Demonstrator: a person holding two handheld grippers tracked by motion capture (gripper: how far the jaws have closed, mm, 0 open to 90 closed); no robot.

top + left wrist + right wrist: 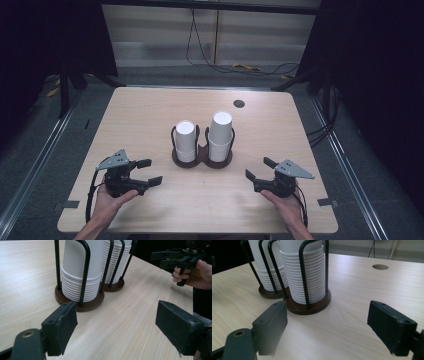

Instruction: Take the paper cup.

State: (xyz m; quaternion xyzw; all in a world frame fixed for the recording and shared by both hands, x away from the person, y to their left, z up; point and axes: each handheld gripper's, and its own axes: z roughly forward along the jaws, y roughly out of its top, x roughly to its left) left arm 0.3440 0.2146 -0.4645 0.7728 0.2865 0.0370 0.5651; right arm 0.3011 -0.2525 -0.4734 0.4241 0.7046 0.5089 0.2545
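Note:
Two stacks of white paper cups stand upside down in a dark double holder (202, 159) with black wire uprights at the table's middle. The left stack (185, 140) is shorter than the right stack (220, 135). My left gripper (149, 171) is open near the front left, held by a hand, its jaws pointing right toward the holder. In the left gripper view the nearer stack (81, 272) rises just beyond the jaws. My right gripper (260, 168) is open at the front right, jaws pointing left. The right gripper view has the taller stack (305, 277) ahead, the other stack (265, 267) behind it.
The wooden table (150, 115) has a round cable hole (239, 103) at its back right. Cables lie on the floor (260, 67) beyond the far edge. Metal rails run along both sides of the table. The other hand's gripper (175, 258) appears far off in the left gripper view.

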